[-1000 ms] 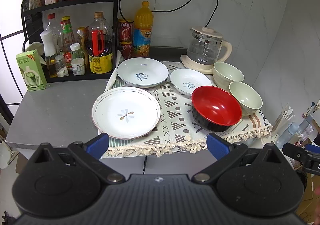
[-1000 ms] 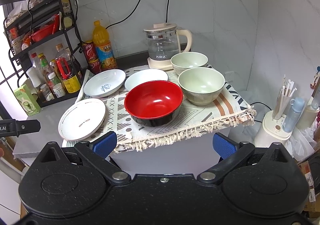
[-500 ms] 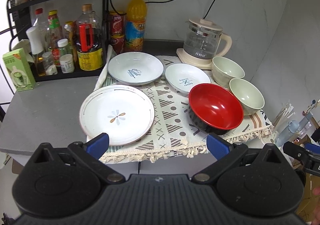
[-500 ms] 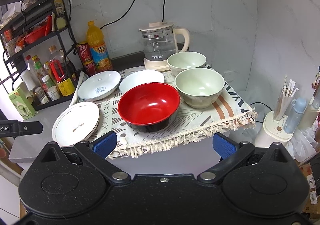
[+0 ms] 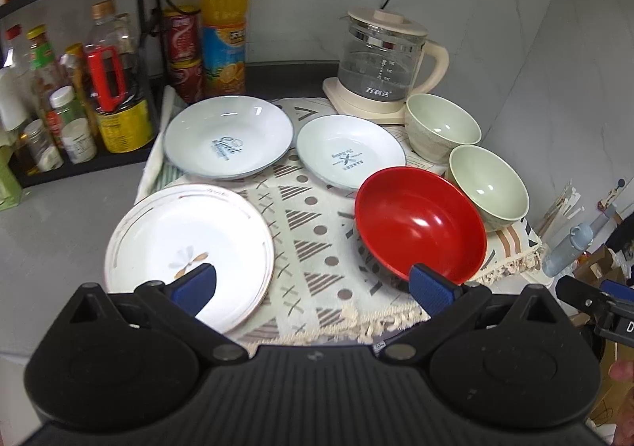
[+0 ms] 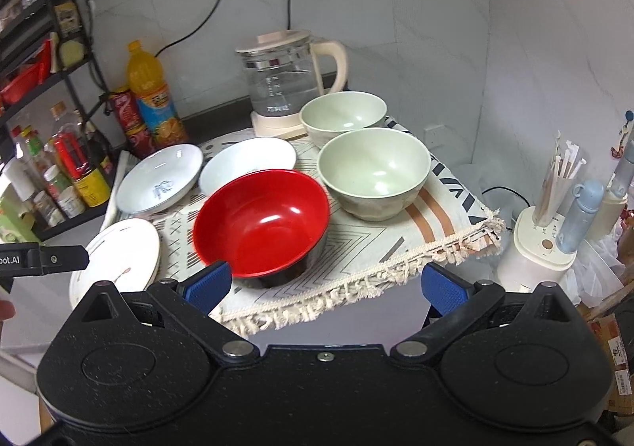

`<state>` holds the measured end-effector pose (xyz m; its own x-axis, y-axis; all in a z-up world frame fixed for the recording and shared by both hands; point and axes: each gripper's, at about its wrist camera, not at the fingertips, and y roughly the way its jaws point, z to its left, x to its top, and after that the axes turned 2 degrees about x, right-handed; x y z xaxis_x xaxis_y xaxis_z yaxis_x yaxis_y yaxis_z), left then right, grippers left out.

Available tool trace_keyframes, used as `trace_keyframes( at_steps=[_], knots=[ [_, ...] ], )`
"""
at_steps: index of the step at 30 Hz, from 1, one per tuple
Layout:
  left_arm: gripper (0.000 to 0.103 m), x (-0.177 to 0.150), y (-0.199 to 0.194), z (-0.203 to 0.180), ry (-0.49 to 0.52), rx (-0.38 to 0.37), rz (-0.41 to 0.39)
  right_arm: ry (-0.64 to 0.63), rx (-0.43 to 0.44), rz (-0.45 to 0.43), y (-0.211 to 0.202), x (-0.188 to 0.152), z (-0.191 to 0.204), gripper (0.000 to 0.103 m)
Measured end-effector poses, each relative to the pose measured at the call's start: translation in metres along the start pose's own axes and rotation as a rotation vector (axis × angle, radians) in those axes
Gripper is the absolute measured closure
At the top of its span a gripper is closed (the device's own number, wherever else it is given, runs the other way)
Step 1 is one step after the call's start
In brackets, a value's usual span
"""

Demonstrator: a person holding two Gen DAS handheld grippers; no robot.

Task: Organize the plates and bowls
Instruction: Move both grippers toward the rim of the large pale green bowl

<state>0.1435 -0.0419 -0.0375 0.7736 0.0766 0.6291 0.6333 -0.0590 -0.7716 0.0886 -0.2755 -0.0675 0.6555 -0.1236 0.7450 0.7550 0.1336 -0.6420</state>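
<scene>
— Between the blue pads of the left gripper: nothing. Jaws wide apart, hovering at the near edge of the worktop, one pad over the flower plate, the other in front of the red bowl.

— Same on the right gripper?

— Same: jaws spread, nothing gripped, framing the red bowl and the fringe of the patterned cloth. Probably held open that wide to slip over a rim.

— And farther out?

— Spread singly on the cloth, nothing stacked yet: the script plate and the small plate behind, then the near green bowl and the far green bowl side by side, rims nearly touching, close to the kettle.

— Why laid out so?

— Likely to leave each rim free for a pinch. Plates grouped left, bowls right, so seemingly one gripper per kind.
</scene>
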Motion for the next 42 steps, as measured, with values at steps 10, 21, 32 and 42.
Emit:
trace_keyframes(
  at_steps=[10,21,32,42],
  knots=[
    [0.001,0.043,0.058,-0.008,0.045,-0.054,0.039,0.082,-0.082,0.045,0.046,0.019,-0.005,0.003],
    [0.003,0.082,0.118,-0.04,0.163,-0.137,0.091,0.2,-0.174,0.081,0.09,0.038,-0.018,0.01],
    [0.006,0.105,0.163,-0.085,0.277,-0.239,0.126,0.316,-0.218,0.097,0.122,0.044,-0.037,0.027],
    [0.018,0.113,0.199,-0.124,0.346,-0.323,0.15,0.424,-0.232,0.091,0.141,0.045,-0.053,0.047]
  ],
)
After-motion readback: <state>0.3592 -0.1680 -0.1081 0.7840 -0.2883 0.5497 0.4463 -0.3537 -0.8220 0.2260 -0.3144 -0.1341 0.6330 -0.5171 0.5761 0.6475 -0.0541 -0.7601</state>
